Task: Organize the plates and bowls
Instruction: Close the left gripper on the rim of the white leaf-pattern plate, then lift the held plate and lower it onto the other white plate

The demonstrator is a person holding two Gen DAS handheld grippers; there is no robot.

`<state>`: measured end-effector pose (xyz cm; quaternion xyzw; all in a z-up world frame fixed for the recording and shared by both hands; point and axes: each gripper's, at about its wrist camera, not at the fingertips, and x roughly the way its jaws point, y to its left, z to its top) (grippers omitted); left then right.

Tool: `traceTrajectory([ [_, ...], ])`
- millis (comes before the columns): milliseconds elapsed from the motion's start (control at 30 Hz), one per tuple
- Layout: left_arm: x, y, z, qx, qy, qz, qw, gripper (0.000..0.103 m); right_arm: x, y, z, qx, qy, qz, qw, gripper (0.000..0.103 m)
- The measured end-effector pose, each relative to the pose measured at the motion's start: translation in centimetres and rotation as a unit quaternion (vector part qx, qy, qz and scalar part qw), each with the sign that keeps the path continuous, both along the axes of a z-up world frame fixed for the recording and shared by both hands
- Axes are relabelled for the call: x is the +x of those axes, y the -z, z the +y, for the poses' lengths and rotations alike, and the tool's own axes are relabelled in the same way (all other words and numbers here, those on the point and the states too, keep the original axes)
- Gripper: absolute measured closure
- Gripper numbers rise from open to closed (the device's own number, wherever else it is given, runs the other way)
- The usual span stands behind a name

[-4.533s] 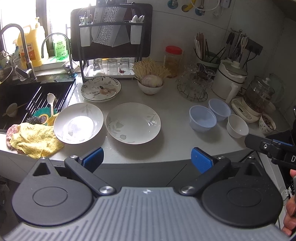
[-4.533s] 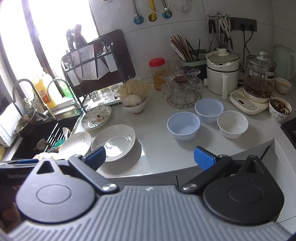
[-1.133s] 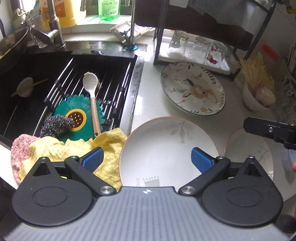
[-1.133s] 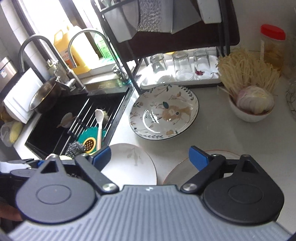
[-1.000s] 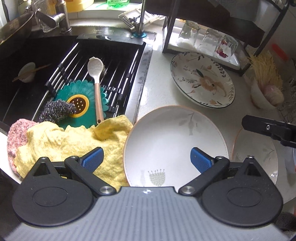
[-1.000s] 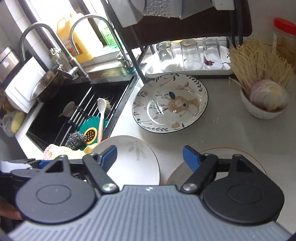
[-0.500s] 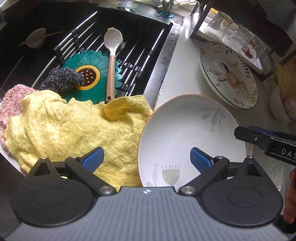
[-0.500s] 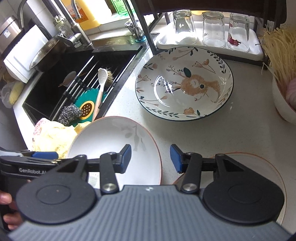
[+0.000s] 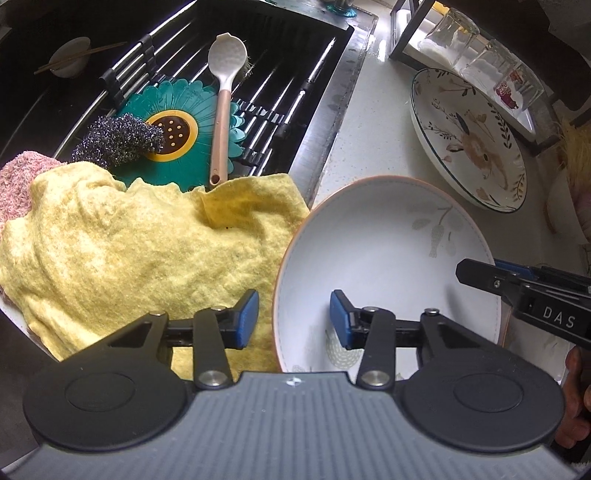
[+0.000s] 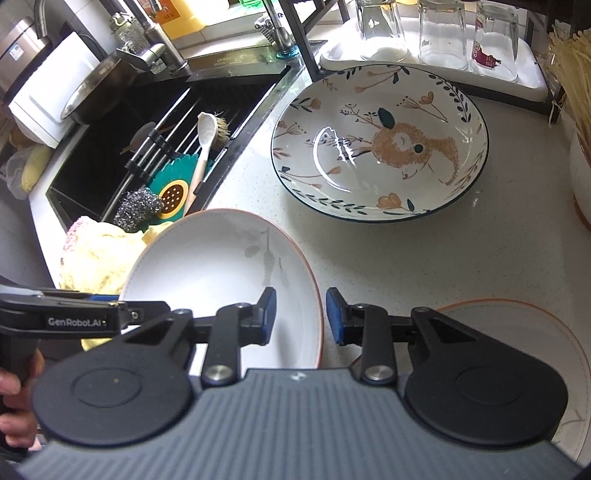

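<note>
We hold both grippers low over the white plate (image 9: 388, 258) that sits on the pale counter (image 10: 369, 258) beside the sink (image 9: 258, 44). Our left gripper (image 9: 293, 319) straddles the plate's left rim: one blue pad over the yellow cloth (image 9: 129, 251), the other over the plate's inside, fingers partly apart with the rim in the gap and no contact visible. Our right gripper (image 10: 301, 315) does the same at the plate's right rim, fingers narrowly apart, rim between them, not visibly clamped. The plate's left edge touches or overlaps the cloth. A rabbit-patterned plate (image 10: 380, 147) lies farther back on the counter, apart from the white one, in front of a tray with upturned glasses (image 10: 439, 33). A second white plate (image 10: 535, 332) lies just right of the first. In the sink: a steel scourer (image 9: 118, 138), a teal flower mat (image 9: 184, 125), a white spoon (image 9: 223, 88).
</note>
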<state>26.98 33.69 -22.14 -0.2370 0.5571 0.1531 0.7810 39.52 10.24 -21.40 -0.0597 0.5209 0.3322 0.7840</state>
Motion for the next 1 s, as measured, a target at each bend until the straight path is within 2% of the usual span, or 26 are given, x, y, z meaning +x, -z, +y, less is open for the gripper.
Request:
traceTrajectory([
  [133,0.1,-0.1,0.6,-0.017,-0.011,-0.009,0.9998,0.074,0.1,0.2,0.2,-0.002,-0.005,0.0,1.0,0.07],
  [167,0.1,-0.2,0.7,-0.015,-0.012,-0.01,0.9998,0.076,0.1,0.2,0.2,0.003,-0.007,0.002,1.0,0.07],
  [367,0.1,-0.4,0.7,-0.01,-0.011,-0.01,0.9998,0.079,0.3,0.9,0.4,-0.008,-0.004,0.016,1.0,0.07],
  [500,0.2,-0.5,0.9,-0.009,-0.015,-0.012,0.9998,0.082,0.4,1.0,0.2,0.004,-0.003,0.022,1.0,0.07],
  [667,0.2,-0.6,0.8,-0.006,-0.015,-0.012,0.9998,0.082,0.5,1.1,-0.3,0.008,0.006,0.025,1.0,0.079],
  [833,0.2,-1.8,0.7,0.005,-0.014,-0.036,0.9992,0.081,0.4,0.6,-1.0,0.027,0.018,0.032,0.999,0.08],
  [1000,0.9,-3.3,0.5,0.008,-0.001,-0.059,0.9982,0.081,0.2,-1.3,-1.8,0.045,0.035,0.012,0.998,0.08],
])
